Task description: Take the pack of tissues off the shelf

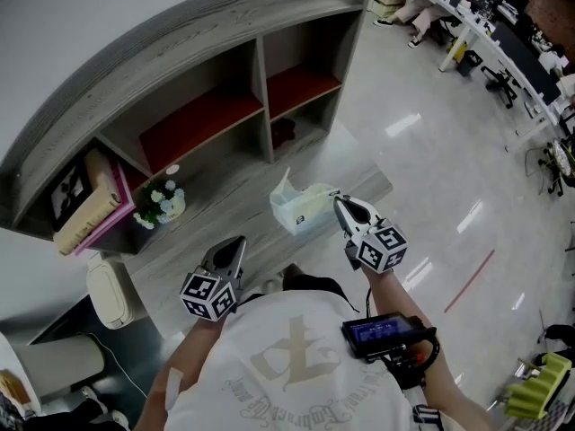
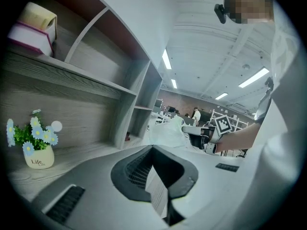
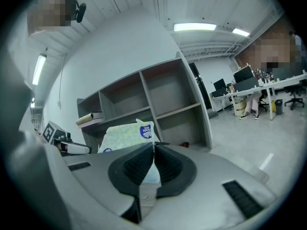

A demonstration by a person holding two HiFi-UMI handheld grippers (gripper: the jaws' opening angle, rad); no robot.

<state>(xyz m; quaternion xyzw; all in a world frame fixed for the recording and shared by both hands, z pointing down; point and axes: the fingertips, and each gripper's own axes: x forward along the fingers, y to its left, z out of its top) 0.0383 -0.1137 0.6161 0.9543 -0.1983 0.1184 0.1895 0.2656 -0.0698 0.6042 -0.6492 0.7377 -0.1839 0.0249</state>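
Right claw (image 1: 339, 201) was clamped shut on the pack of tissues (image 1: 301, 209), and it was a pinch grip, not a wrap. In the right gripper view only a thin flap of the wrapper sat between the pads, with the body of the pack standing beyond the tips. That made sense to me: the pack looked too bulky for those short pads, so the soft plastic edge was the handle on offer.

The pack itself sat out in front of the shelf (image 1: 262, 88), forward of the open compartments and over the low front ledge. Whether its underside had cleared that ledge, I couldn't tell.

Left claw (image 1: 235, 243) was closed on nothing, held low and well apart from the pack. It looked parked there to leave the right side room, near the flower pot (image 1: 162, 203) but not touching it.

As for heading, the pack's long axis ran straight away from the right claw, roughly along the shelf front in the head view. Its far end pointed towards the flower pot side, and one wrapper corner poked upward. Held by one end like that, I'd expect it to sag or swing.
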